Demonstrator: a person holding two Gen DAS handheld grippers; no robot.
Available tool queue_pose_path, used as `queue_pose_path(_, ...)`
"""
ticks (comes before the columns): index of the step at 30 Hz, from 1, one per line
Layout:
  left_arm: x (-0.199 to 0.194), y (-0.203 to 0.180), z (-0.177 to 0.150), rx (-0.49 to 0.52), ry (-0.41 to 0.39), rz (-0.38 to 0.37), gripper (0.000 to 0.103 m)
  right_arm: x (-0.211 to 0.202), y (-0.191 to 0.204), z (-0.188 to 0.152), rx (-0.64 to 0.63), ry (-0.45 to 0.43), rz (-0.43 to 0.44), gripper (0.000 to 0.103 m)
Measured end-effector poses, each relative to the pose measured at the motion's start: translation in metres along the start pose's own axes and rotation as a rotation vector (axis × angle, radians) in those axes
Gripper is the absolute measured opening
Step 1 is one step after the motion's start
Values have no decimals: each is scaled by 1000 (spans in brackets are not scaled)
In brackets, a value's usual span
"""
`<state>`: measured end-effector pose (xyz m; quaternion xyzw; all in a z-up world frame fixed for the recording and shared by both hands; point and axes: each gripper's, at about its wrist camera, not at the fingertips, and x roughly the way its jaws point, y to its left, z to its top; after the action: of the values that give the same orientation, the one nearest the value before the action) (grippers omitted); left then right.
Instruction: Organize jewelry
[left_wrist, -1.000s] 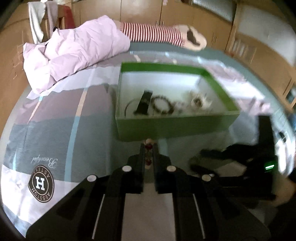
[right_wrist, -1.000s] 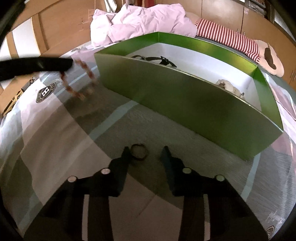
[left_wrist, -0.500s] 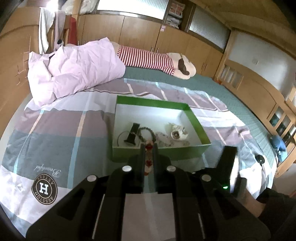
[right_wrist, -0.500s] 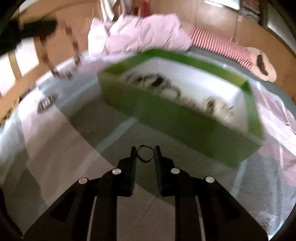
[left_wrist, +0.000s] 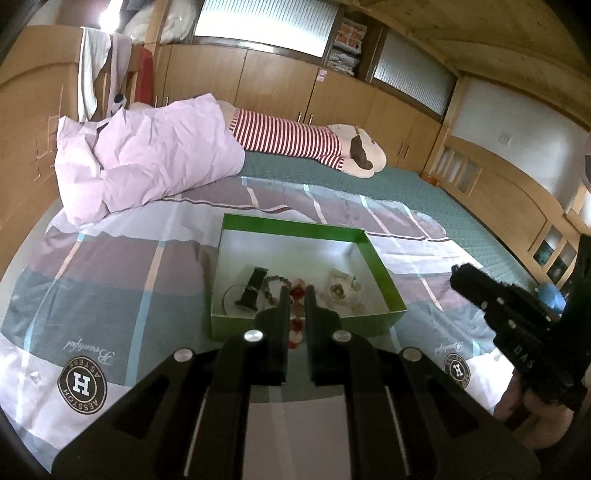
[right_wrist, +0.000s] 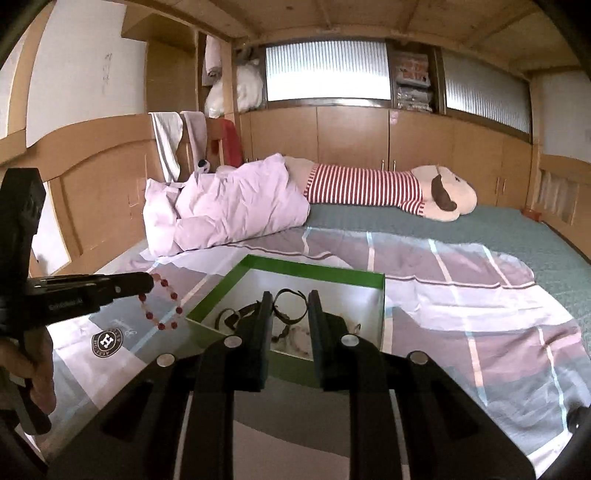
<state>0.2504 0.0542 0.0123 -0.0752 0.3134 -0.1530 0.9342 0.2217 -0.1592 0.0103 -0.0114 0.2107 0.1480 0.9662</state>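
My left gripper (left_wrist: 296, 290) is shut on a bracelet of red and white beads (left_wrist: 295, 326), held in the air just in front of the green box (left_wrist: 291, 225). In the right wrist view that bead bracelet (right_wrist: 161, 326) hangs from the left gripper (right_wrist: 151, 282), left of the box (right_wrist: 306, 267). My right gripper (right_wrist: 290, 295) is shut on a thin black loop (right_wrist: 303, 312), above the box's near side. The right gripper (left_wrist: 458, 273) also shows at the right of the left wrist view. Inside the box lie a black strap (left_wrist: 253, 284), a dark bead bracelet (left_wrist: 273, 288) and pale pieces (left_wrist: 338, 290).
The box sits on a checked bed cover (left_wrist: 110, 280). A crumpled pink duvet (left_wrist: 147, 155) and a long striped plush toy (left_wrist: 295, 140) lie at the far side. Wooden cabinets (right_wrist: 351, 133) line the walls. A person's hand (right_wrist: 37, 369) grips the left tool.
Both grippers have risen off the bed cover, so the box is now seen from above. The right gripper's fingers closed on the black loop and lifted it.
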Motion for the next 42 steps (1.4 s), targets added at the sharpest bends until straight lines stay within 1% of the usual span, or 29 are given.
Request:
queue_pose_path(5, 9, -2, -2, 2, 18, 3, 8, 15, -12, -3, 22, 29, -10, 19)
queue_pose_path(10, 24, -3, -2, 1, 39, 2, 8, 26, -15, -5, 40, 49, -6, 19)
queue_pose_path(13, 36, -4, -1, 2, 50, 4, 8, 42, -18, -3, 56, 64, -8, 19)
queue_pose_path(15, 53, -5, 3, 7, 57, 16, 8, 61, -21, 0, 58, 72, -28, 19)
queue_pose_path(18, 89, -4, 15, 12, 51, 38, 8, 96, -29, 2, 83, 92, -46, 19)
queue_pose_path(20, 110, -1, 19, 0, 39, 31, 10, 112, -33, -2, 96, 106, -47, 21)
queue_pose_path(21, 118, 0, 18, 8, 31, 34, 24, 121, -33, -8, 87, 131, -45, 41)
queue_pose_path(22, 125, 0, 13, 19, 27, 59, 68, 126, -34, -13, 80, 149, -62, 63)
queue_pose_path(23, 129, 1, 10, 22, 26, 88, 89, 125, -36, -16, 88, 151, -97, 65)
queue_pose_path(24, 129, 3, 7, 21, 17, 144, 97, 123, -39, -16, 101, 154, -92, 65)
queue_pose_path(25, 128, 3, 5, 23, 25, 161, 97, 120, -39, -15, 108, 160, -77, 65)
queue_pose_path(27, 120, 0, 5, 37, 55, 138, 97, 107, -39, -10, 97, 142, -70, 65)
queue_pose_path(29, 102, -6, 6, 52, 44, 140, 98, 86, -39, -3, 108, 120, -72, 67)
queue_pose_path(30, 89, -9, 6, 51, 28, 146, 98, 75, -39, -2, 126, 120, -77, 72)
queue_pose_path(31, 77, -12, 5, 42, 15, 150, 98, 67, -40, -1, 140, 117, -81, 80)
queue_pose_path(32, 61, -14, 3, 31, 6, 151, 98, 55, -40, 0, 153, 111, -87, 84)
queue_pose_path(34, 33, -19, -2, 21, 2, 160, 98, 27, -35, 3, 164, 83, -135, 95)
queue_pose_path(36, 12, -23, -8, 7, -1, 156, 98, 2, -27, 2, 141, 56, -162, 98)
queue_pose_path(39, -16, -31, -19, 20, -8, 151, 98, -26, -18, -6, 102, 62, -193, 99)
queue_pose_path(42, -42, -42, -35, 17, -10, 152, 99, -50, -13, -18, 137, 84, -197, 99)
